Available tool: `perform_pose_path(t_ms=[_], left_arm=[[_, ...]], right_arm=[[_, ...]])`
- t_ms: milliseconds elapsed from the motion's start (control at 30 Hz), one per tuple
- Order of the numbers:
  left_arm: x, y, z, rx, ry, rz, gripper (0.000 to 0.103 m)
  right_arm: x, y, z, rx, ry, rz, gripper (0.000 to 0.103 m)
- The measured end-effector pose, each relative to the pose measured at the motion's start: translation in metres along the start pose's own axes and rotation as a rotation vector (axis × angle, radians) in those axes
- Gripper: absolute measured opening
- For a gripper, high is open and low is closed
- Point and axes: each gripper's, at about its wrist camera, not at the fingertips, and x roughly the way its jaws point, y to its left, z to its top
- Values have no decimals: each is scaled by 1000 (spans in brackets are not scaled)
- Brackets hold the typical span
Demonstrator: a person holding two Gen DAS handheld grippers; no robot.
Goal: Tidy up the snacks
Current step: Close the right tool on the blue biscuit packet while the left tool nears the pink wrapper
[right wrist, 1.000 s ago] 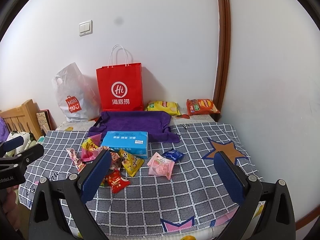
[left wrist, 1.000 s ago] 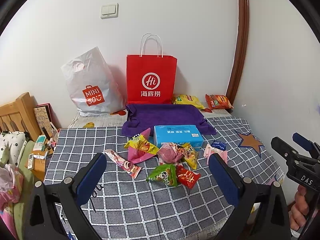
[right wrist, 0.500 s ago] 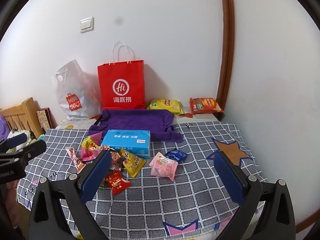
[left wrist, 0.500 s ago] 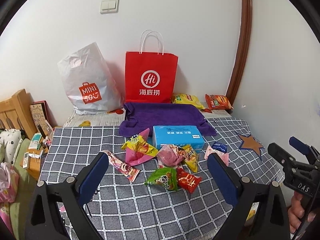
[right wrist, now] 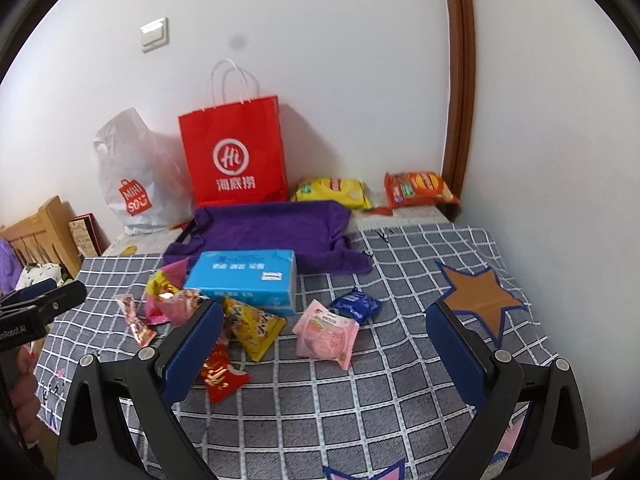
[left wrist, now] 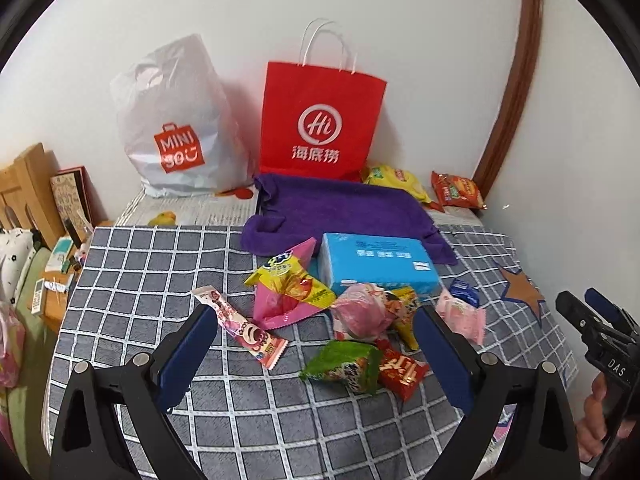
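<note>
Both grippers hung above the near edge of a checked cloth (left wrist: 168,264), fingers spread wide and holding nothing. The left gripper (left wrist: 316,356) looked down on the snack pile: a long pink wrapper (left wrist: 240,326) lay just beside its left finger, and a green packet (left wrist: 344,366) touched a red packet (left wrist: 402,370) between the two fingers. Behind these sat a round pink bag (left wrist: 364,314), a yellow packet (left wrist: 294,282) lying on a flat pink pouch (left wrist: 280,308), and a blue box (left wrist: 378,262) whose far side rested on a purple towel (left wrist: 340,210). The right gripper (right wrist: 324,352) showed at the right edge of the left view, gripped by a hand (left wrist: 600,412). In the right view, a pink packet (right wrist: 326,334) lay between the fingers with a small blue packet (right wrist: 356,306) touching its far corner, well apart from the main pile; a yellow triangular bag (right wrist: 254,330) lay just in front of the box, and the red packet was partly hidden by the left finger. Against the wall stood a red paper bag (right wrist: 236,156) and a white plastic bag (right wrist: 128,176), with a yellow chip bag (right wrist: 332,192) and an orange chip bag (right wrist: 418,188) lying to their right. A brown star (right wrist: 480,300) marked the cloth near the right finger.
</note>
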Motion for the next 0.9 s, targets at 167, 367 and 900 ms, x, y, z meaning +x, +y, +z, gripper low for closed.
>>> perform_pose_path(t_ms=[167, 367, 900], left_arm=[[26, 10, 1, -6, 27, 17, 98], [65, 22, 1, -30, 128, 19, 98], [100, 41, 6, -85, 148, 38, 98]], right_arm=[[37, -18, -1, 32, 85, -3, 100], [88, -39, -16, 49, 193, -23, 90], [191, -58, -7, -47, 237, 15, 75]])
